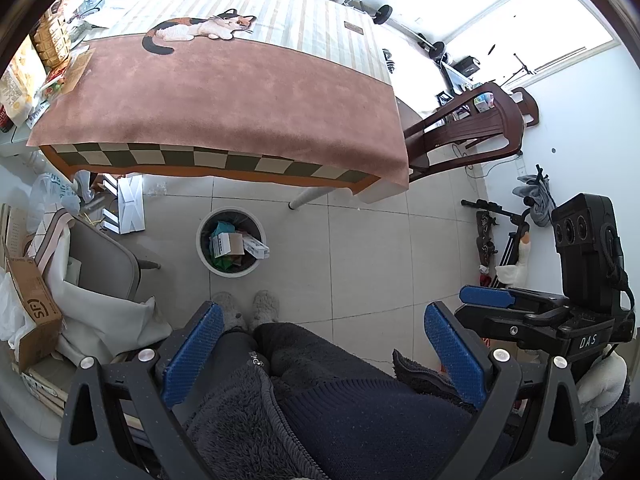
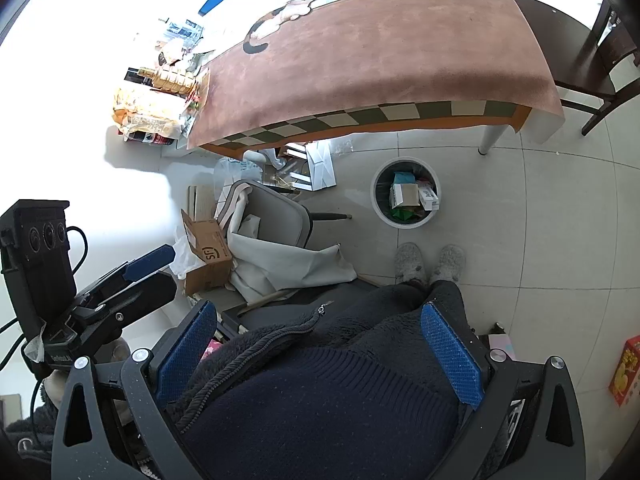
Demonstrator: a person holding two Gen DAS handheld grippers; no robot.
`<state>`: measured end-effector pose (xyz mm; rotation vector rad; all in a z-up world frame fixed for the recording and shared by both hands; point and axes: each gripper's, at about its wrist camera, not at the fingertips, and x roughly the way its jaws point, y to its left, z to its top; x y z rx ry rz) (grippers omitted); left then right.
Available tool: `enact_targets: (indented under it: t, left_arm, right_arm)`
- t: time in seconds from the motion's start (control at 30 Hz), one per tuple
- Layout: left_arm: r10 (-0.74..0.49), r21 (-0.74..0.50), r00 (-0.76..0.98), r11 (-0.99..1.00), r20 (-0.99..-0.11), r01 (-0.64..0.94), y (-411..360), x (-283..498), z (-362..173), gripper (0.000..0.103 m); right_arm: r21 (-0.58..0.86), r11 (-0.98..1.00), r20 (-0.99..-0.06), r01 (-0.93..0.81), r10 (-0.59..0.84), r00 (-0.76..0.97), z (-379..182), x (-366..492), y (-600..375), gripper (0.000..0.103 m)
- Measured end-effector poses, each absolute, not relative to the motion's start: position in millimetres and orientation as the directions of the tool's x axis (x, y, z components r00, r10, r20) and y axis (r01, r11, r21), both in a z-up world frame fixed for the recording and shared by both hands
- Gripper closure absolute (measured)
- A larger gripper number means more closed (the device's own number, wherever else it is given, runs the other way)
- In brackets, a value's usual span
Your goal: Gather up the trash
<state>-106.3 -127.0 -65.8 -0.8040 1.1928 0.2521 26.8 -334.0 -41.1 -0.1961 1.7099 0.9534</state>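
Trash filled the bin (image 1: 231, 242); both my claws, left claw (image 1: 324, 354) and right claw (image 2: 320, 354), hung wide open, empty. More could spill out.

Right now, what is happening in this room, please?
A person is standing by a table, holding a claw in each hand for collecting trash. The left claw and the right claw are both open and empty, held low in front of the body. The white trash bin on the floor, just ahead of the slippers, already holds boxes and wrappers. Nothing is being picked up at this moment.
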Motion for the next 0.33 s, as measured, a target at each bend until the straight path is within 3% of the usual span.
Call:
enact_targets:
  t: [0.33]
  left_arm:
    - [-0.227, -0.418, 0.377, 0.708, -0.898, -0.57, -129.4, -104.5, -66.0, 0.0]
  right_arm:
    - [0.5, 0.653, -0.864, -0.569, 0.327, -0.383, -39.1, 31.5, -338.1, 0.0]
